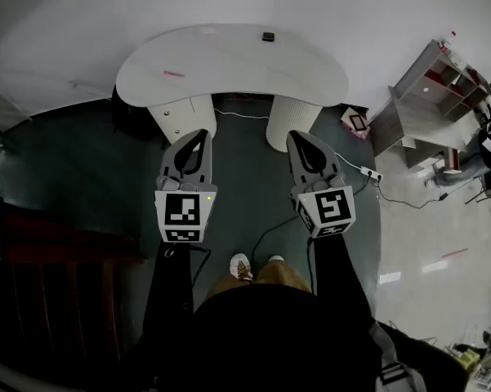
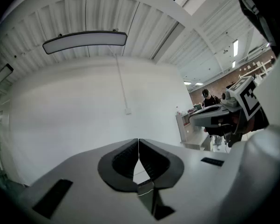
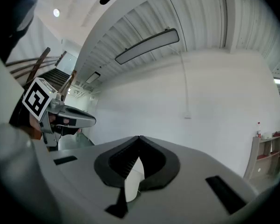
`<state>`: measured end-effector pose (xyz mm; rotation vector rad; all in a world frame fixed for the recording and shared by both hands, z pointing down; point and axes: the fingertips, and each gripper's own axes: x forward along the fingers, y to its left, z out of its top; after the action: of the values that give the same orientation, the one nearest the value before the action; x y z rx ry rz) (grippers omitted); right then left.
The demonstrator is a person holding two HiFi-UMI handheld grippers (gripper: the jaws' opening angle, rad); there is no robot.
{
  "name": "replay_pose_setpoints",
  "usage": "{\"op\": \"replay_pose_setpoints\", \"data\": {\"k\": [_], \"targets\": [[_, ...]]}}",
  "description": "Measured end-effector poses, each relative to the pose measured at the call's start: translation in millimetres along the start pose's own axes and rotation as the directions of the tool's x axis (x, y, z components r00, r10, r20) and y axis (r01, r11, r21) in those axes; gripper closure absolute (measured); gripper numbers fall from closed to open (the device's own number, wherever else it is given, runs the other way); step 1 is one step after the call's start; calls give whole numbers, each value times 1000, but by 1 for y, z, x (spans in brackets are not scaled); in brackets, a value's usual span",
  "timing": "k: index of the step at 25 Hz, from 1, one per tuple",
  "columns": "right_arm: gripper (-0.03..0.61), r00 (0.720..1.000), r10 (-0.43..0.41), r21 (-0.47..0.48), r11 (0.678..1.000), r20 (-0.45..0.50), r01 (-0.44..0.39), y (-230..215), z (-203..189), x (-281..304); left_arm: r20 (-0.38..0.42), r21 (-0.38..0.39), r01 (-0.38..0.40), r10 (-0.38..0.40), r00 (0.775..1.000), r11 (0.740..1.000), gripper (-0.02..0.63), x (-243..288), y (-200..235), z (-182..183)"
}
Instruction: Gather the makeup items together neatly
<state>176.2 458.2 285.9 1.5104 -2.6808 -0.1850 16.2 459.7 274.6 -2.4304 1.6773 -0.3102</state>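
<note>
A white curved table stands ahead of me on two round pedestals. On its top lie a small dark item at the far edge, a thin pink stick at the left, and a faint pink spot at the back. My left gripper and right gripper hang side by side in front of the table, short of its near edge. On both, the jaws meet at the tips with nothing between them. Both gripper views face a white wall, so no makeup item shows there.
A grey shelf unit stands at the right, with a power strip and cables on the floor near it. Dark wooden stairs fill the left. A small framed object lies by the right pedestal. A person stands far off.
</note>
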Motion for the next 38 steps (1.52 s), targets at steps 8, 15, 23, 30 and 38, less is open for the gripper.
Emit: {"op": "replay_pose_setpoints", "data": {"k": [8, 15, 23, 30, 38], "targets": [[552, 1000, -1, 1, 1000, 13, 1, -2, 5, 3, 0, -4, 4, -4, 1000, 1000, 595, 4, 0, 0], [552, 999, -14, 23, 1000, 36, 13, -4, 9, 7, 3, -4, 12, -12, 1000, 1000, 595, 6, 2, 0], [552, 999, -23, 8, 1000, 39, 23, 8, 13, 16, 21, -9, 20, -20, 1000, 1000, 595, 4, 15, 1], [552, 999, -22, 11, 1000, 39, 22, 12, 15, 27, 14, -19, 16, -16, 1000, 1000, 595, 6, 28, -5], [552, 1000, -6, 20, 1000, 25, 6, 5, 3, 66, -5, -42, -8, 8, 1000, 999, 595, 30, 51, -20]]}}
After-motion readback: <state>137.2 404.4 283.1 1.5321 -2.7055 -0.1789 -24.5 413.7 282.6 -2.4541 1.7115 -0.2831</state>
